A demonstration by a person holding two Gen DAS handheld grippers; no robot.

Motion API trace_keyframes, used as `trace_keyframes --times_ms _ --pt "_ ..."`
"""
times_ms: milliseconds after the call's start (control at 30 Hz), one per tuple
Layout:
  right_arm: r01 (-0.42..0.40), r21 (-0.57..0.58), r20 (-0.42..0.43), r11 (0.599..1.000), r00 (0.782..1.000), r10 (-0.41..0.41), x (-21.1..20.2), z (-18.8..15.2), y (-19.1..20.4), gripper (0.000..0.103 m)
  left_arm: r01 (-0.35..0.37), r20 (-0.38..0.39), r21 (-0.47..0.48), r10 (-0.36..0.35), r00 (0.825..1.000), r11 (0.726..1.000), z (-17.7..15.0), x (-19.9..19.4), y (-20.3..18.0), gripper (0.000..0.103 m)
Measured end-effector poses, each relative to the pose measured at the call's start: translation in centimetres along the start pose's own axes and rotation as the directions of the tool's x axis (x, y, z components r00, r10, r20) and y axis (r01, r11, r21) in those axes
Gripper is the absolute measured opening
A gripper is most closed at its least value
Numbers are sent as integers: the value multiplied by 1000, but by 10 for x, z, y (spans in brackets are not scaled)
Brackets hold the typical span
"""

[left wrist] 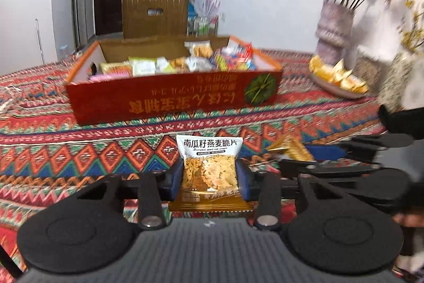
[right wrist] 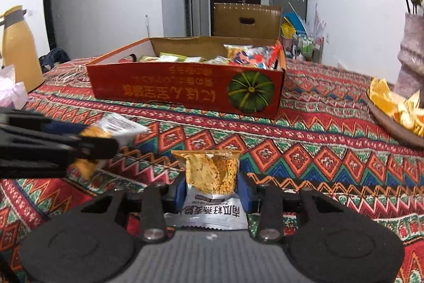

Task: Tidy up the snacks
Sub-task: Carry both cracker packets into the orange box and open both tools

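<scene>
We see the left gripper (left wrist: 209, 174) clamped on a snack packet (left wrist: 209, 163), its two blue pads (left wrist: 176, 178) pressing the packet's sides. The packet stands upright between them, white printed end up and pointing away from the camera, gold end down toward the gripper body. It is lifted above the patterned tablecloth (left wrist: 79, 155).

The right gripper (right wrist: 211, 188) also grips a packet of the same kind (right wrist: 210, 174), pinched at its sides by the blue pads (right wrist: 180, 190). This second packet is turned the other way: gold end up and away, white printed end down by the gripper body, its print upside down to us.

In the right wrist view the left gripper comes in from the left edge with its packet (right wrist: 116, 125) sticking out past the fingers. In the left wrist view the right gripper (left wrist: 312, 153) sits just to the right, a gold packet corner (left wrist: 288, 147) showing at its tip.

Beyond both grippers, well apart from them, the open red box (left wrist: 172, 97) rests on the cloth, holding many mixed snack packets (left wrist: 201, 60). A plate of yellow pieces (left wrist: 336, 78) and a vase (left wrist: 334, 31) stand to its right.
</scene>
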State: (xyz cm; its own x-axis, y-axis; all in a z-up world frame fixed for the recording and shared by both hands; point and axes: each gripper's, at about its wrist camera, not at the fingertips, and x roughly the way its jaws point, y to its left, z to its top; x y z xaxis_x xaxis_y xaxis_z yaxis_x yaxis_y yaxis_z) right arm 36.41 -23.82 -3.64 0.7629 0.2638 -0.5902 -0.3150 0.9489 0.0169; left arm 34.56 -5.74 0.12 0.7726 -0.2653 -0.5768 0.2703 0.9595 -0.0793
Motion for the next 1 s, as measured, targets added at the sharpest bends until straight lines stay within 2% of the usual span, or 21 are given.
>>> trace_keyframes --times_ms 100,167,300,500,700,833,1000 --pt "-5 -32 14 999 1000 6 -29 -9 17 39 -30 50 -9 30 998 1000 -12 -36 1 42" --pt "-32 -24 16 999 999 33 -51 -20 27 39 -46 47 -48 49 998 998 -27 -60 7 42" --pt "-69 -19 13 997 998 69 -94 -50 49 39 33 -1 -162 -34 999 986 -54 -100 24 42" --pt "1 -25 29 1000 1000 -1 -137 -70 62 39 34 57 -180 -24 998 983 -71 -150 28 42" --pt "12 -30 94 999 996 -9 -161 -64 67 39 69 101 -200 -49 994 977 -72 -169 31 42" --pt "3 -27 122 1000 993 0 -162 -53 61 39 59 110 -192 -39 993 980 -66 -168 34 42" --pt "-35 -46 154 998 987 42 -142 -7 44 39 58 126 -122 -42 991 991 -22 -149 42 42"
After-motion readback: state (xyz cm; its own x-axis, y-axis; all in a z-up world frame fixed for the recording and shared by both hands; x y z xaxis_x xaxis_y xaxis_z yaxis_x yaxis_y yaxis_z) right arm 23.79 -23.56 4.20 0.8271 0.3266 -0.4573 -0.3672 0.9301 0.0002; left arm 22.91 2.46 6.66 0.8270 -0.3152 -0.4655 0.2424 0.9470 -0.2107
